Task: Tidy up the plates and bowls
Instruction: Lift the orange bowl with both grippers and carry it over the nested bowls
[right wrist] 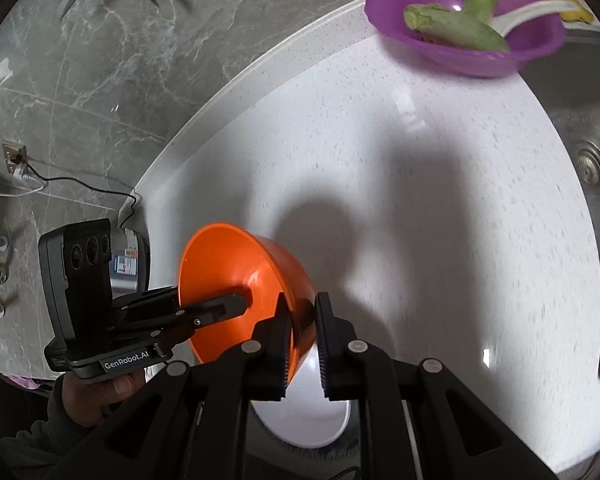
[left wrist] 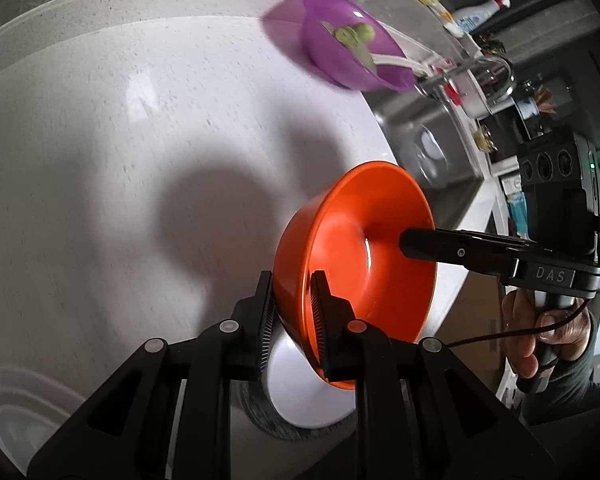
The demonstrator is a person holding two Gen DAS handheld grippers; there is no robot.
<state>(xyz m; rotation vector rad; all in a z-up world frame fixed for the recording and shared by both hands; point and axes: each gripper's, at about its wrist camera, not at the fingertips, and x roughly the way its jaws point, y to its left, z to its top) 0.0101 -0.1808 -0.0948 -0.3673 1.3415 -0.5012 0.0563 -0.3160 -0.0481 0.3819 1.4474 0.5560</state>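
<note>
I hold the orange bowl (left wrist: 354, 248) in the air above the white bowl (left wrist: 308, 396) near the counter edge, and both the left gripper (left wrist: 292, 312) and the right gripper (right wrist: 302, 334) pinch its rim from opposite sides. I think it could slip or twist if one hand pulls differently, because each grip is only on a thin wall. The bowl is tipped on its side, its opening faces the right hand, and its axis lies almost level.

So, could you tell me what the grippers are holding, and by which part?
Both hold the orange bowl by its rim: the left gripper and right gripper each pinch the wall.
</note>
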